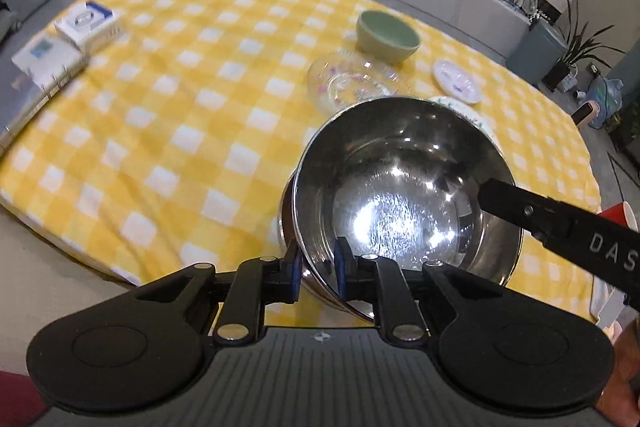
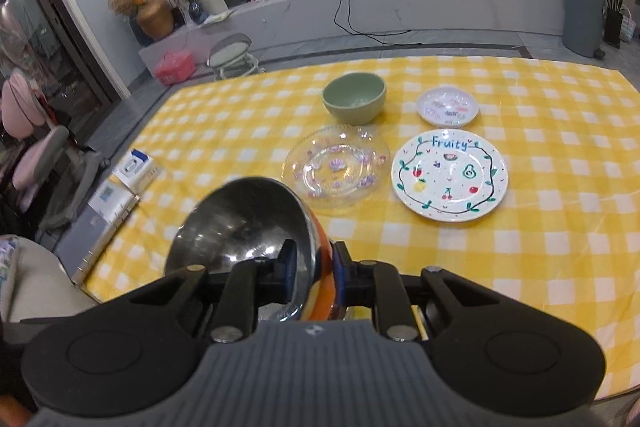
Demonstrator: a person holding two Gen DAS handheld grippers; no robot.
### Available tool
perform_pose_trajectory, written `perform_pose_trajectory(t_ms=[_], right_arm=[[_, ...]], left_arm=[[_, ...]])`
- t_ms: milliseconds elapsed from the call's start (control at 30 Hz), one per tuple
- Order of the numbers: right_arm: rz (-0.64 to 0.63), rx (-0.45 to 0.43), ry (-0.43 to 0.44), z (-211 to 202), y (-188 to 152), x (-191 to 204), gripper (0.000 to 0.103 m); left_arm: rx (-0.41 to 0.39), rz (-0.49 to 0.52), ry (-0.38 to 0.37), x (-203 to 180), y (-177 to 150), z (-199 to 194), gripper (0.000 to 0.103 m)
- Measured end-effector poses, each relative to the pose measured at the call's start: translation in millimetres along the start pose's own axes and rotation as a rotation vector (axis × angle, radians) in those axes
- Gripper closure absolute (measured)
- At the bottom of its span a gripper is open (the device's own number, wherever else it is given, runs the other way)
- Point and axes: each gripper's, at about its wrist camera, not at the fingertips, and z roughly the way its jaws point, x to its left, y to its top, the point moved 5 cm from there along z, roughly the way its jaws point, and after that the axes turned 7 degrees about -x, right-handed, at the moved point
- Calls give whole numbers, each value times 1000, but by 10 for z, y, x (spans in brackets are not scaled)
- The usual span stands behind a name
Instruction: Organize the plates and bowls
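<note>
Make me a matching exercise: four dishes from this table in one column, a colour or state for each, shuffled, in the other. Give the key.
1. steel bowl
2. green bowl
3. glass plate
4. Fruity plate

A. clear, purple flowers
B. gripped at its rim by both grippers
C. white, painted fruit
D. upright, empty, behind the glass plate

Pairs: 1-B, 2-D, 3-A, 4-C

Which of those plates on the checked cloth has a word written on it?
The large white plate with painted fruit and "Fruity" in blue. The clear glass plate beside it shows only small flowers, and the small white dish behind is too blurry to read.
</note>
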Motion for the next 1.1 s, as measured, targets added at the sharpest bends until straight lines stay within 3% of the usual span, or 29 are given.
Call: perform_pose_trajectory(t_ms=[200,400,533,633,833,1100], right_arm=[[-18,36,-19,224,-126,-23,86],[21,72,-12,381,-233,-129,86],[33,81,-10,433,-254,-166,86],[51,83,-5,466,-266,-206,86],[53,86,-27,508,-291,-251,85],[100,115,-13,584,-344,-331,81]], left_arm=[[-62,85,50,-8,-26,22,85],[-68,125,64,-18,-46,72,84],[-70,216,94,-94,-73,114,82],[-63,194,84,-73,-75,165,76],[2,107,31,63,-106,306,74],[-2,108,31,63,-135,343,68]])
